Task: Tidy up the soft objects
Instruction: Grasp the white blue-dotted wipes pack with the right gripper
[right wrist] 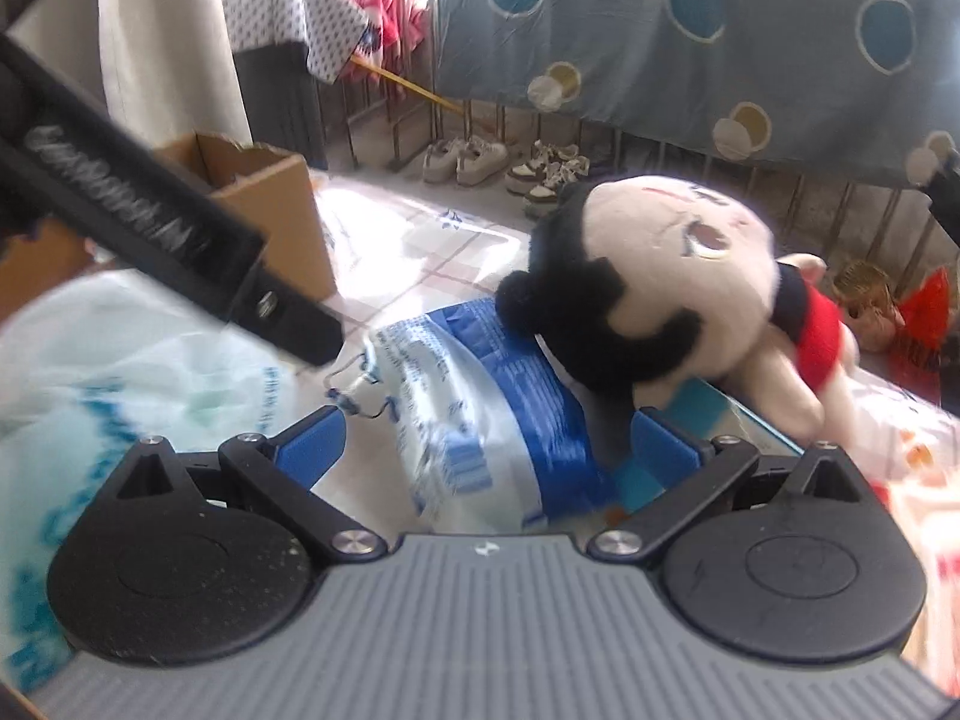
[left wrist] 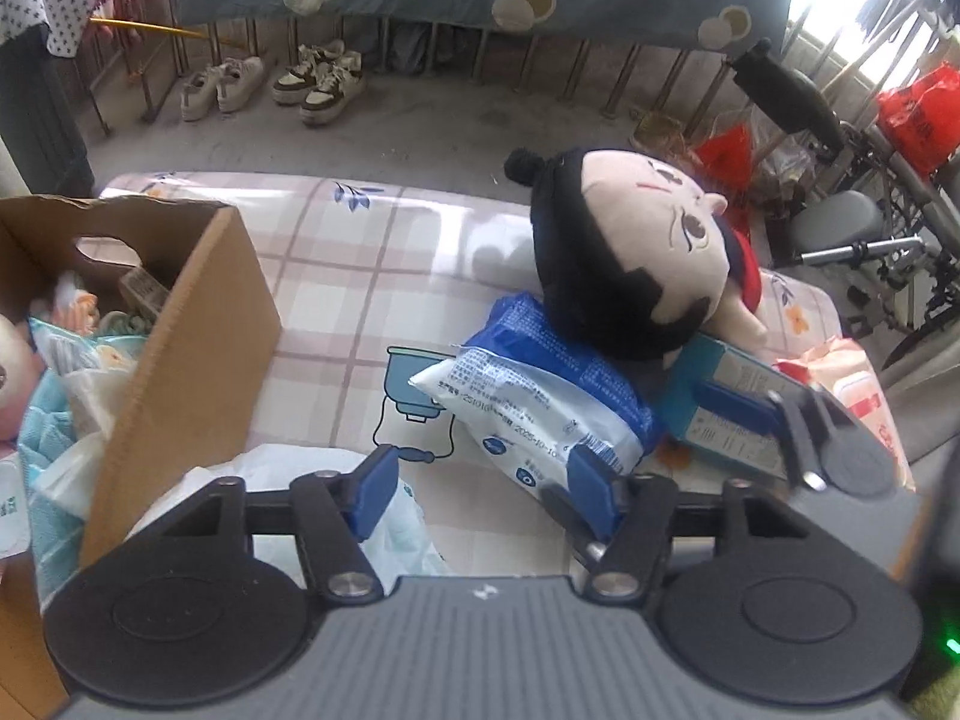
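Reaching for the blue-and-white pack point(right wrist: 480, 414) is the step we judge to be in hand: several soft things already lie in the cardboard box point(left wrist: 180, 324), and this pack is one of those not yet put away. We take the pack as our landmark.

Nearest to us, the right tongs point(right wrist: 486, 450) straddle the pack's near end with their jaws spread; the blue pads stand on either side of it, and we see no pad pressing in, so nothing is gripped. The left tongs point(left wrist: 486, 474) are partly parted and grasp nothing; their right pad sits at the pack's near corner, the left pad over a pale plastic bag point(left wrist: 384, 516) just beside the pack. Both tongs tilt steeply down toward the bed point(left wrist: 372, 252).

Under the pack's far end lies a teal carton point(left wrist: 732, 414), and the plush doll point(left wrist: 648, 252) rests its head on both. Well off to the left of the pack stands the box, open-topped.

Next, we think, the right tongs must close on the pack's soft body and draw it out from under the doll without dragging the doll along, then carry it to the box.
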